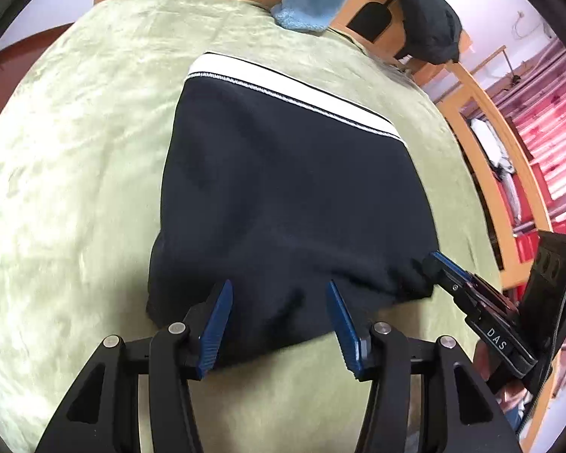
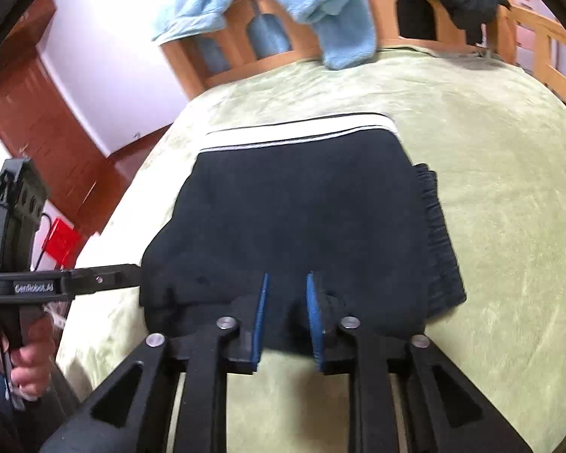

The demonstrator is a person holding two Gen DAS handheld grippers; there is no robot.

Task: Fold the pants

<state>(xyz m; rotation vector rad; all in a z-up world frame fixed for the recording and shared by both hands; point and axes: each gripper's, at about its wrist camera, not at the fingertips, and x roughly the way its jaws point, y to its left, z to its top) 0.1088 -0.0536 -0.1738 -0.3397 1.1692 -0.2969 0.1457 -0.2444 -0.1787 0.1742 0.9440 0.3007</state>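
A: Pants (image 1: 283, 204), dark with a white waistband, lie folded on the green blanket (image 1: 75, 188), waistband toward the wooden headboard (image 2: 245, 56).

B: And the left gripper (image 1: 279, 324)?

A: Jaws spread wide over the near edge of the pants, holding nothing.

B: The right gripper (image 2: 286, 317)?

A: Jaws narrowed at the near edge; whether they pinch cloth, I cannot tell. A blue towel (image 2: 320, 7) hangs over the headboard.

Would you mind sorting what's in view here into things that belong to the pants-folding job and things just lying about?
Job:
pants
left gripper
right gripper
green blanket

Lying about:
blue towel
black garment
wooden chairs
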